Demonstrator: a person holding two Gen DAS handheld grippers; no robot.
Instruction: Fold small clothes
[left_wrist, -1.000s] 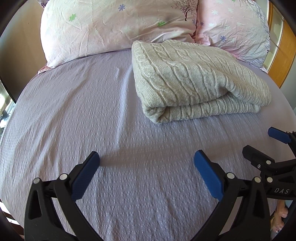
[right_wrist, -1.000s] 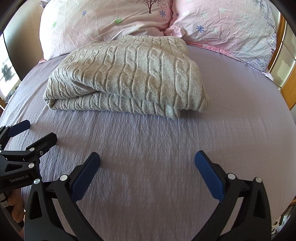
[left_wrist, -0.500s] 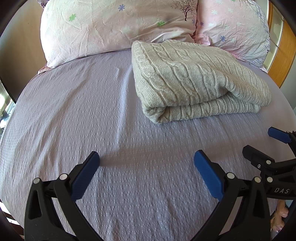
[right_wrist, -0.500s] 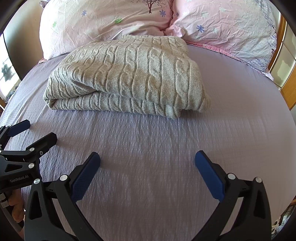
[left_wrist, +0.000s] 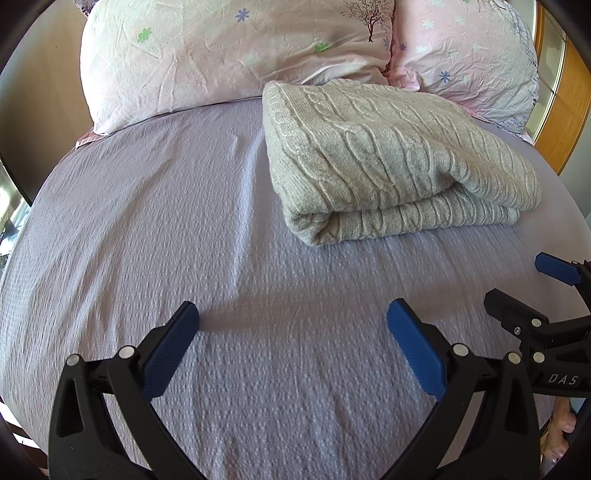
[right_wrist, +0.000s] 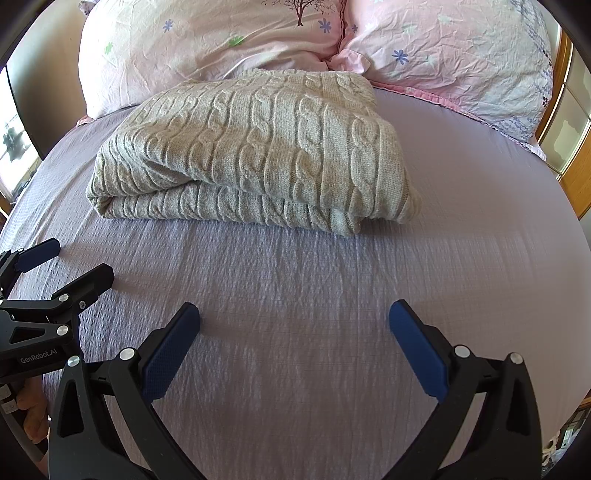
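Note:
A beige cable-knit sweater (left_wrist: 388, 162) lies folded into a thick rectangle on the lilac bed sheet (left_wrist: 147, 240), its far end against the pillows; it also shows in the right wrist view (right_wrist: 258, 155). My left gripper (left_wrist: 291, 332) is open and empty, over bare sheet in front of and to the left of the sweater. My right gripper (right_wrist: 293, 332) is open and empty, over bare sheet in front of the sweater. Each gripper shows at the edge of the other's view: the right one (left_wrist: 535, 291) and the left one (right_wrist: 62, 266).
Two pink flowered pillows (left_wrist: 229, 55) (right_wrist: 461, 55) lie at the head of the bed behind the sweater. A wooden headboard or frame (left_wrist: 565, 122) stands at the far right. The bed's edges curve away at left and right.

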